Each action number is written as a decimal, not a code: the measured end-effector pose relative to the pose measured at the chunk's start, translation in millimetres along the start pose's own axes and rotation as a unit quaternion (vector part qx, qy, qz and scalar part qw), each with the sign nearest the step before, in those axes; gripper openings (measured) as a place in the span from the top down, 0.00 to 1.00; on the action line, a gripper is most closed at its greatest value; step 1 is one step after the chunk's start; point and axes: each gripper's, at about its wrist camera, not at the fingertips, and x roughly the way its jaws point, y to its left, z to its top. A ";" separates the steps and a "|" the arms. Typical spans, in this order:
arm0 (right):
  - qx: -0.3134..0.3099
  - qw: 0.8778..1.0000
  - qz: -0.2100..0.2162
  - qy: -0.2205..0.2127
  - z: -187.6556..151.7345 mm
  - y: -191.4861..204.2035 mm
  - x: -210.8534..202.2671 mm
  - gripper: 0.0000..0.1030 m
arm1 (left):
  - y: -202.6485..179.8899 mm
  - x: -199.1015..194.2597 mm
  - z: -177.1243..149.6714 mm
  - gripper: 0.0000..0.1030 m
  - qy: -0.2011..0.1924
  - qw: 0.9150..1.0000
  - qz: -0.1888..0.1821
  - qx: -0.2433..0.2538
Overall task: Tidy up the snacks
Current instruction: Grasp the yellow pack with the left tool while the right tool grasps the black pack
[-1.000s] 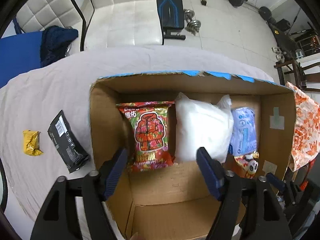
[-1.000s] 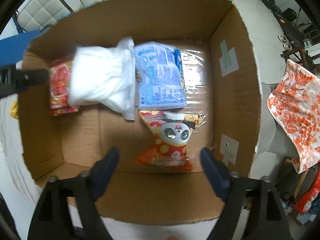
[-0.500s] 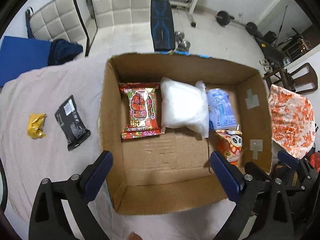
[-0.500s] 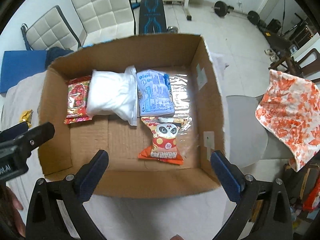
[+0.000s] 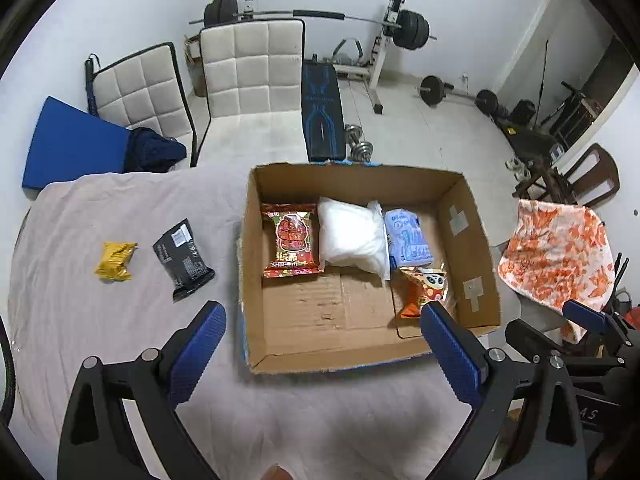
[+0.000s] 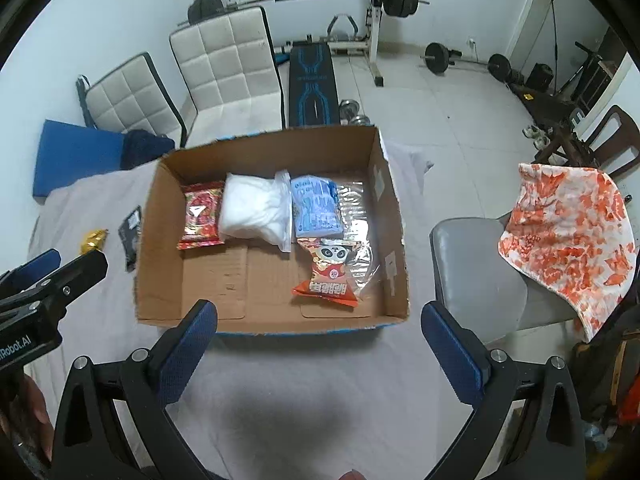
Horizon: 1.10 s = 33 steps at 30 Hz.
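1. Left wrist view shows the left tool (image 5: pixel 320 344) with its jaws spread wide and nothing between them, hanging above the near edge of the cardboard box (image 5: pixel 256 360); they have just been opening.
2. Right wrist view shows the right tool (image 6: pixel 318 340) equally wide and empty, above the cloth-covered counter (image 6: pixel 320 380) in front of the box; its jaws too have just been opening.
3. Four snacks lie inside the box: a red packet (image 5: pixel 290 242) at the far left, a white bag (image 5: pixel 352 236) touching it, a blue packet (image 5: pixel 408 238) beside that, and a panda packet (image 6: pixel 330 272) in front of the blue one.
4. Two snacks remain outside, on the counter left of the box: a black packet (image 5: pixel 182 258) and, just beyond it, a yellow packet (image 5: pixel 114 260).
5. The step in hand looks like the pause between placements, with both tools clear of the box.
6. Next, the left tool would likely need to swing left, descend over the black packet, and close across its narrow width before carrying it to the bare cardboard floor near the front.
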 end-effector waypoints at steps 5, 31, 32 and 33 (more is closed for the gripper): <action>0.000 1.000 0.005 -0.019 -8.2 2.1 -27.0 0.00 | 1.2 -29.7 -6.8 0.03 -0.026 1.000 -0.001 -0.005; -0.042 0.986 0.145 0.069 53.7 241.9 53.4 0.00 | 259.0 -37.0 29.0 0.03 -0.007 0.990 0.120 -0.076; -0.046 0.986 0.139 0.082 58.2 259.1 70.2 0.00 | 272.6 -28.7 29.5 0.03 0.004 0.989 0.127 -0.081; -0.051 0.985 0.133 0.092 60.9 272.0 84.0 0.00 | 285.8 -20.3 29.4 0.03 0.017 0.988 0.130 -0.085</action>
